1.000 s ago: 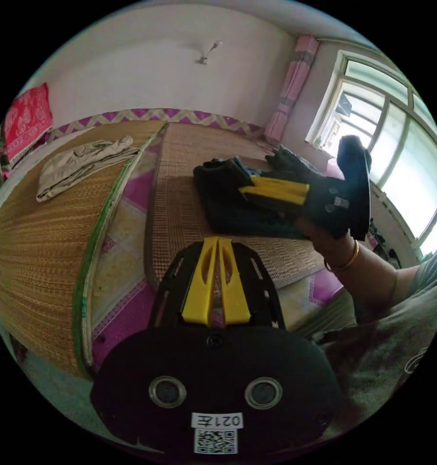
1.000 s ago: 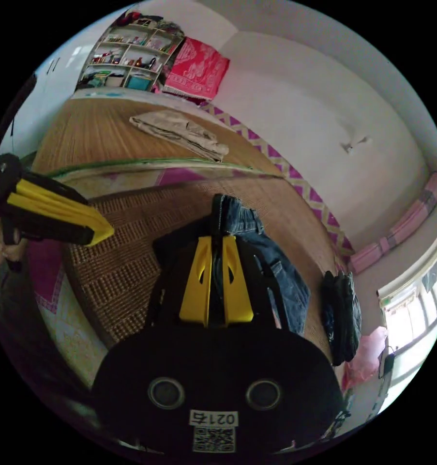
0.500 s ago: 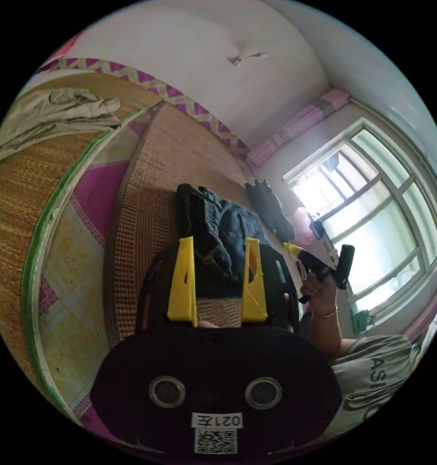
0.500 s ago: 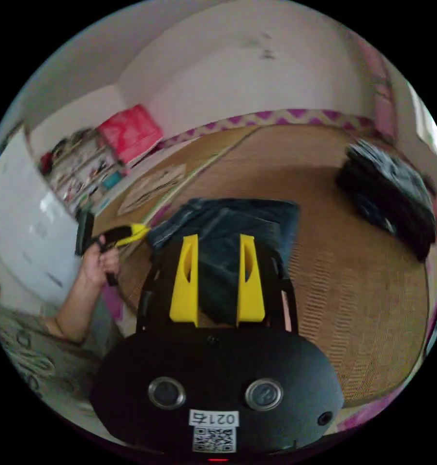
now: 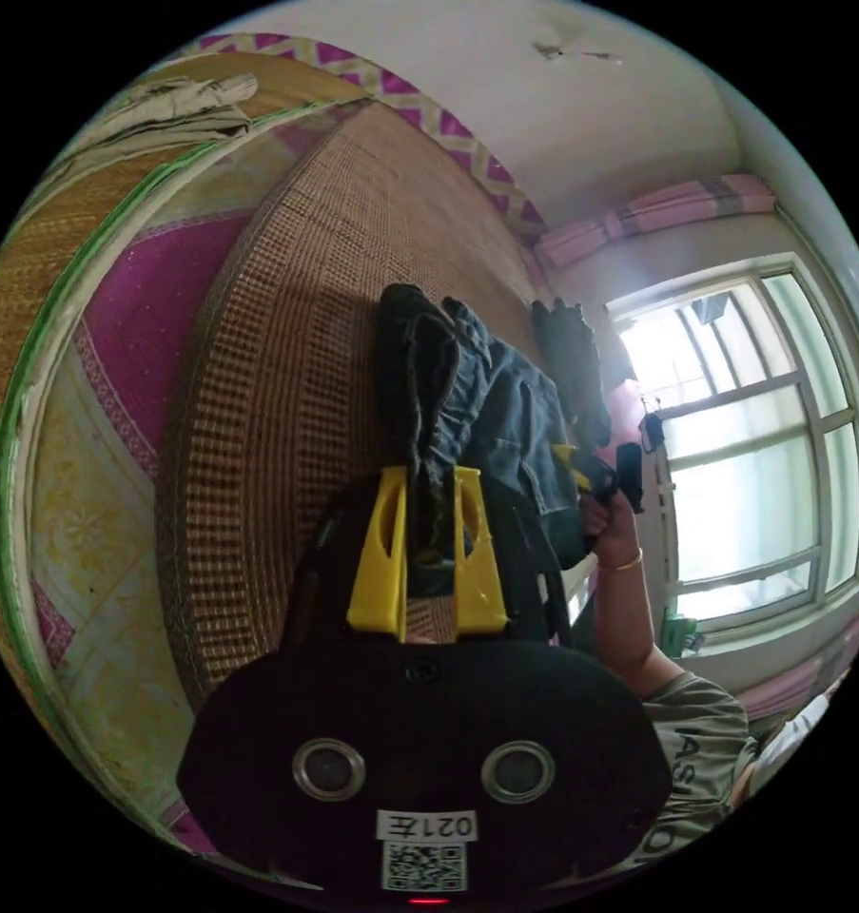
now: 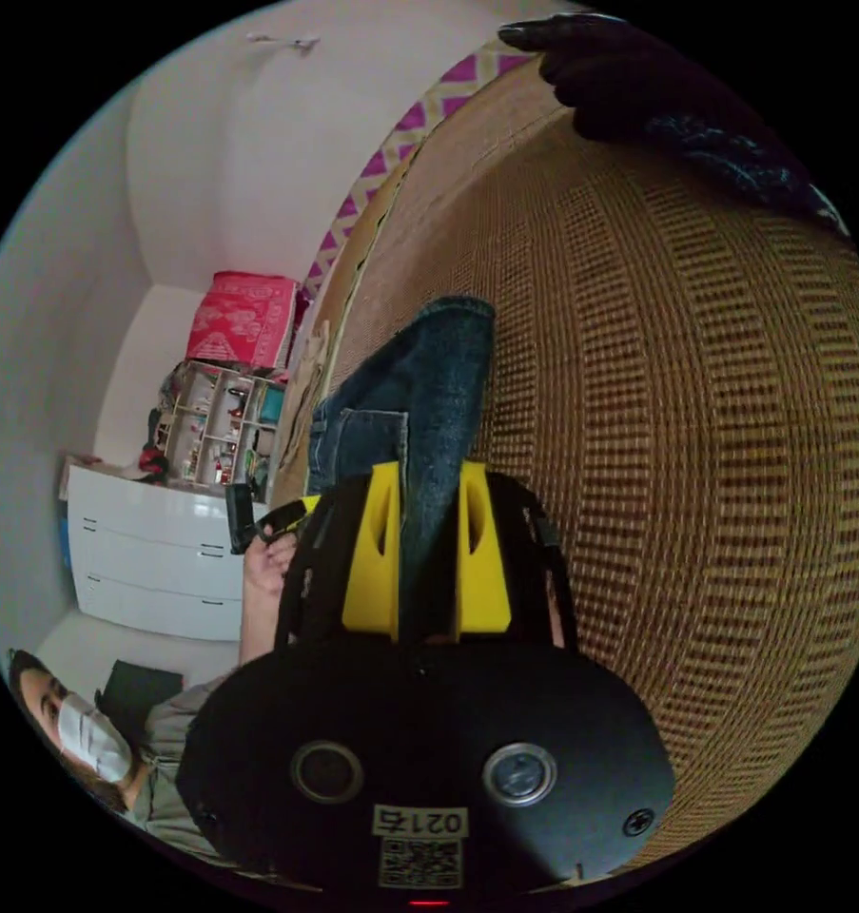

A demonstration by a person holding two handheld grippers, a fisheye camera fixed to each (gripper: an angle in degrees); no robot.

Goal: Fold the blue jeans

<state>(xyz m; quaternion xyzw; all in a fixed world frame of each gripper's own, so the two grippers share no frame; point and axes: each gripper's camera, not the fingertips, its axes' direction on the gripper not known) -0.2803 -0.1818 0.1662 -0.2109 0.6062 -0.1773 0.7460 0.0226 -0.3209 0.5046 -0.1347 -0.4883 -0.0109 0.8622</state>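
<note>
The blue jeans [image 5: 505,418] lie bunched on a woven mat [image 5: 296,333], near its front edge. My left gripper [image 5: 431,474] has its yellow jaws pressed on a dark fold at the near end of the jeans. The right gripper [image 5: 581,466] shows further right along the same edge, held in a hand. In the right gripper view the jeans [image 6: 429,371] stretch away over the mat [image 6: 686,380], and my right gripper [image 6: 427,468] is shut on their near edge. The left gripper [image 6: 291,514] sits at the left in a hand.
A pile of dark folded clothes [image 5: 572,361] [image 6: 638,76] lies beyond the jeans. A beige garment [image 5: 182,100] rests on a second mat. A window [image 5: 733,447] is at one side; white drawers [image 6: 153,561], a shelf [image 6: 220,428] and the person [image 6: 163,751] at the other.
Both grippers went from shut and empty, to open over the jeans, to closed on the jeans' near edge. Both cameras dropped close to the mat and rolled.
</note>
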